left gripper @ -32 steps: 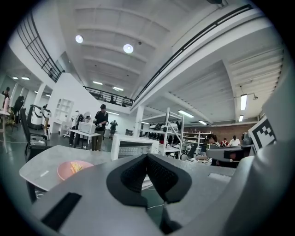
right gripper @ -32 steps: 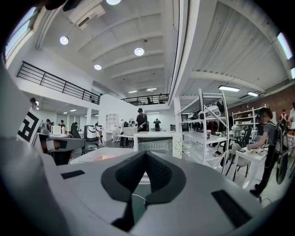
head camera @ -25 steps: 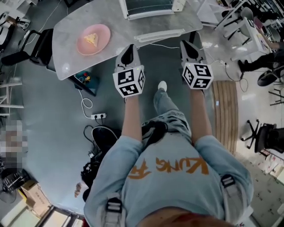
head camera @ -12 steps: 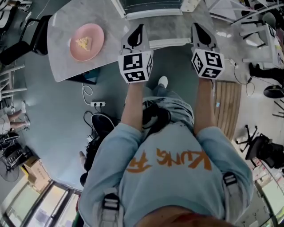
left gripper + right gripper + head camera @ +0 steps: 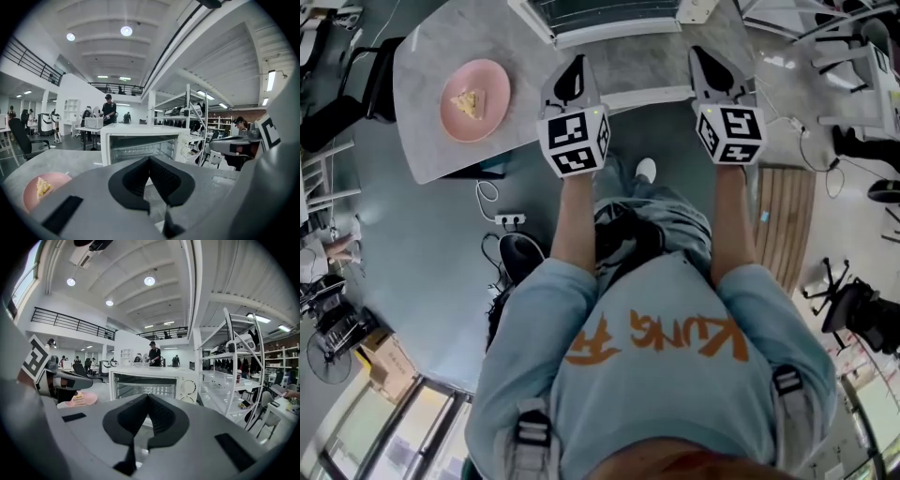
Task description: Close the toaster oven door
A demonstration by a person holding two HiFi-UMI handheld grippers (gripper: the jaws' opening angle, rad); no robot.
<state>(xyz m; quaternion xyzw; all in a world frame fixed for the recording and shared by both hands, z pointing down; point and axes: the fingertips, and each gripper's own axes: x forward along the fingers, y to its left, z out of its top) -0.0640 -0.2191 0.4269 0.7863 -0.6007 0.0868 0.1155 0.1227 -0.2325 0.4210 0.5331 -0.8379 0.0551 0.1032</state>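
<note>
Claws at the ready: a person stands at a marble worktop [image 5: 656, 56] with the left claw [image 5: 574, 64] and the right claw [image 5: 706, 54] held out side by side. Each has its jaws pressed together, with nothing between them. The white toaster oven [image 5: 600, 14] sits straight ahead of both claws. Its cavity is open to the room, and the wire rack shows in both gripper views. Its door [image 5: 649, 95] hangs down flat toward the person, and the front rail lies between the two claws, close beside each.

The pairing looks deliberate. With one claw near each end of the rail, the door could be raised evenly and not twisted on its hinge. Shut jaws make blunt pushers, so no pinch seems to be needed. Both claws point only slightly downward, about level with the door, which suits getting under its edge. No view shows contact with the door, so the closing appears not yet begun.

A pink plate [image 5: 494, 75] carrying a piece of food [image 5: 469, 101] rests well to the left of the left claw, clear of the door's swing.
</note>
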